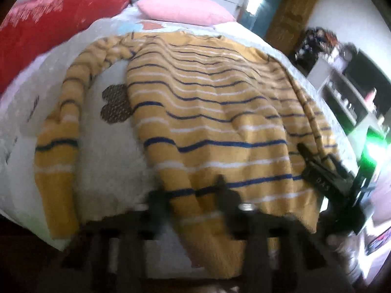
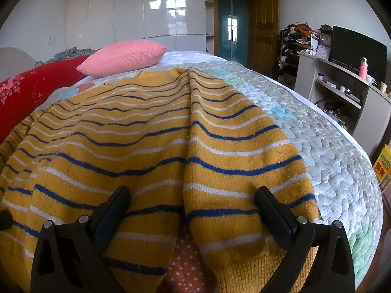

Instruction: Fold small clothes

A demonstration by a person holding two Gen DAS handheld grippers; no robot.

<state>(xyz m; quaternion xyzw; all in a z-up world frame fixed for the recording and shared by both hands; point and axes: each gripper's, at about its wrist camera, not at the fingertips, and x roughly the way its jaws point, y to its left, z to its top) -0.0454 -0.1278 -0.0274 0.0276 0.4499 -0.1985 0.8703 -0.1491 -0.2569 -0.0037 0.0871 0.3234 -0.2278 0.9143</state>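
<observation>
Though blurred, left gripper jaws pinching sweater hem; right gripper jaws spread.

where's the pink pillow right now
In both wrist views the pink pillow lies at the far end of the bed, beyond the striped sweater and just right of the red cushion.

1. The left wrist view was smeared by motion blur and blocky; the left gripper was a dark smudge.
2. A green flare burned right of the striped sweater.
3. The right wrist view was sharp and evenly daylit.
4. Window glare shone on the glossy wardrobe behind the pink pillow.
5. Fisheye bending darkened both views' corners.
</observation>
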